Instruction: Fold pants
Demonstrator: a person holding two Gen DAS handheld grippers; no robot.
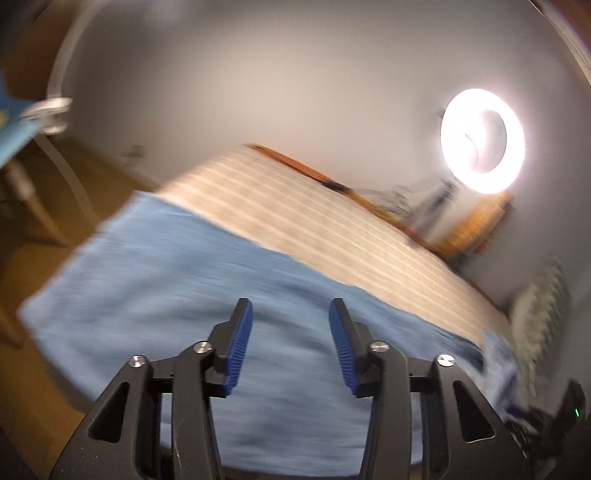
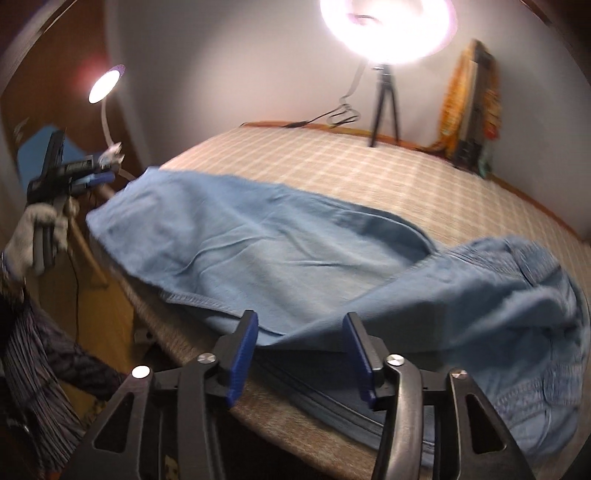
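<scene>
Light blue pants [image 2: 258,251] lie spread across a bed with a checked cover [image 2: 332,166], legs toward the left and the bunched waist part [image 2: 517,314] at the right. My right gripper [image 2: 301,319] hangs open just over the near edge of the pants, with nothing between its blue pads. In the blurred left wrist view my left gripper [image 1: 290,306] is also open above the pants [image 1: 184,295], holding nothing. The right wrist view shows the left gripper [image 2: 105,177] off the bed's left end, raised in a gloved hand [image 2: 40,229].
A bright ring light [image 2: 388,26] on a tripod [image 2: 384,107] stands at the bed's far side, with a cable beside it. A desk lamp [image 2: 105,81] and a blue chair [image 1: 14,136] are at the left. Orange cloth [image 2: 469,99] leans on the far wall. A dark sleeve [image 2: 44,362] is near left.
</scene>
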